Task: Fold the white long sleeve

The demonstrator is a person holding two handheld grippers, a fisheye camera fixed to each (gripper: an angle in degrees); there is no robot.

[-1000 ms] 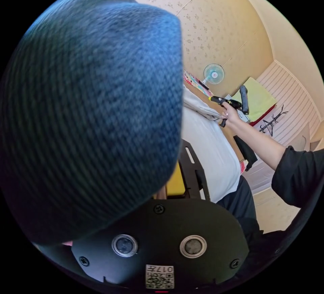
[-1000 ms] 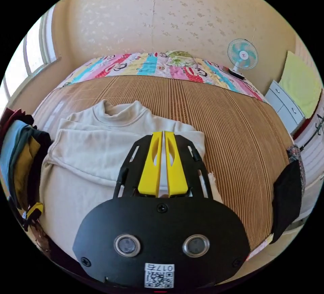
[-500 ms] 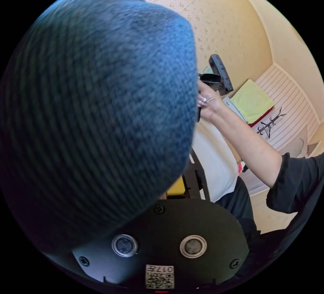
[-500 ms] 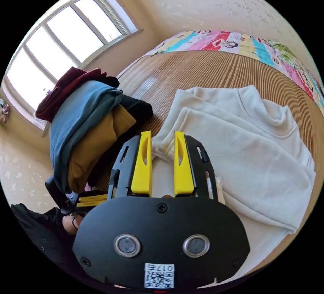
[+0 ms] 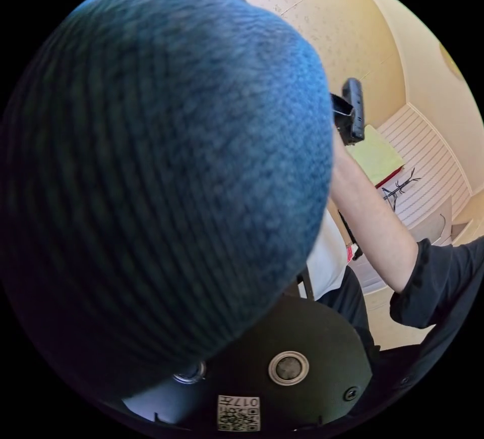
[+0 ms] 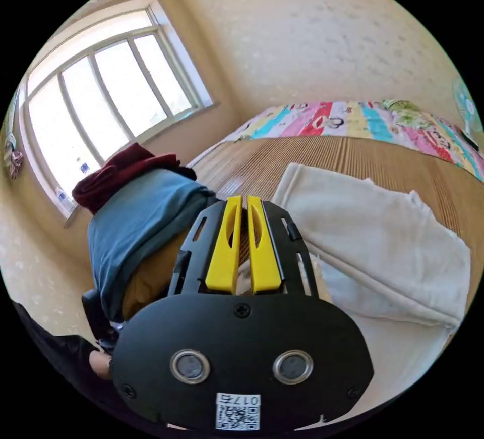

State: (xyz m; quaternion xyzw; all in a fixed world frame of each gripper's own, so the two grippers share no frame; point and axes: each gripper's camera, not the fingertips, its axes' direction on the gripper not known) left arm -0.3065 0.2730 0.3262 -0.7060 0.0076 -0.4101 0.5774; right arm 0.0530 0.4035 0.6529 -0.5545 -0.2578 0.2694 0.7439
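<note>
Since half a second ago the right gripper (image 6: 241, 244) has swung from the white long sleeve (image 6: 378, 242) toward the clothes pile (image 6: 146, 217), its yellow jaws narrowed from parted to almost touching, with nothing visibly caught between them. That garment lies on the bed mat (image 6: 282, 156) at 3 o'clock. Blue knit cloth (image 5: 151, 171) smothers the left gripper's lens; whether its jaws are apart or together I cannot tell. Folding seems paused.

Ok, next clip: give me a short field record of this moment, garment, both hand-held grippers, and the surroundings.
garment: white long sleeve, lying partly folded on the woven mat
right hand-held gripper: jaws nearly together, nothing visibly between them
left hand-held gripper: jaws hidden behind blue knit fabric
clothes pile: dark red, blue and mustard items, beside the garment
background: window, striped bedding
</note>
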